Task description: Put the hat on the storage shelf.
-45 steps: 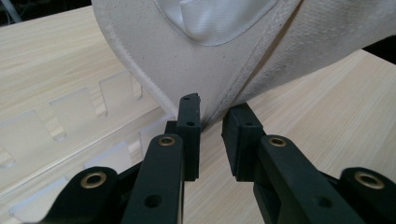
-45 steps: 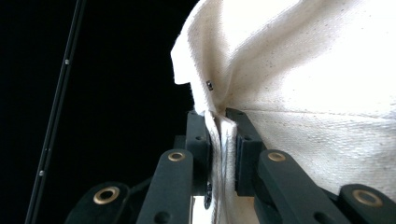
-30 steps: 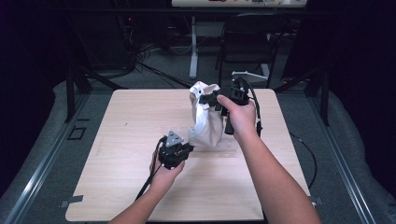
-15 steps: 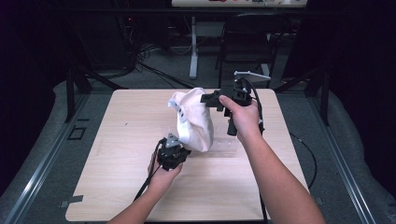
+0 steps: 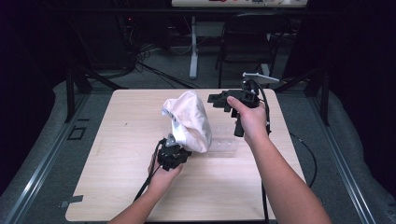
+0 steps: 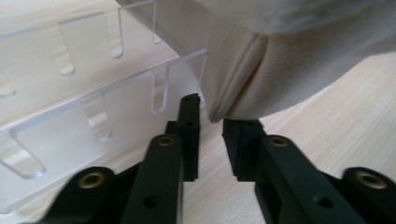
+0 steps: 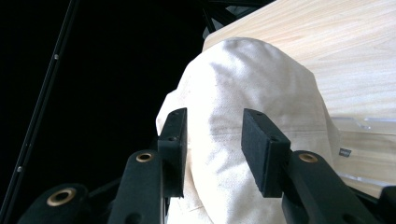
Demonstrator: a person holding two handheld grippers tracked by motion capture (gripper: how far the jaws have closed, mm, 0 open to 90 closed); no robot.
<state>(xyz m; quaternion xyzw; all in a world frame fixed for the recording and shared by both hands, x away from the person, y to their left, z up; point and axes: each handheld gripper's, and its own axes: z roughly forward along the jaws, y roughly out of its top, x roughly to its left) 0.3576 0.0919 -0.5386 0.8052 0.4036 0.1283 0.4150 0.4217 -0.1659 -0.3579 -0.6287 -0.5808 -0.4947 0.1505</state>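
A cream cloth bag point(image 5: 189, 119) is draped in a puffed heap over a clear slotted acrylic rack point(image 5: 224, 145) on the wooden table point(image 5: 116, 186). My left gripper point(image 5: 173, 148) sits low at the bag's near bottom edge. Its jaws have just been opening and stand a little apart. The bag's hem point(image 6: 233, 93) hangs just past the left gripper point(image 6: 212, 114) tips, not pinched. My right gripper point(image 5: 215, 99) hovers to the right of the bag's top, apart from it. Its jaws have just been opening, and the right gripper point(image 7: 215, 116) is empty, with the bag point(image 7: 252, 84) beyond.
The rack's slotted clear walls point(image 6: 93, 93) lie just left of my left jaws, and its edge point(image 7: 369, 140) reaches out from under the cloth. A black chair point(image 5: 243, 42) and cables stand on the dark floor behind the table. Cables trail from both grippers.
The cloth has come away from my right gripper and settled leftward and down over the rack. The right jaws have widened. The left jaws have parted slightly at the hem.
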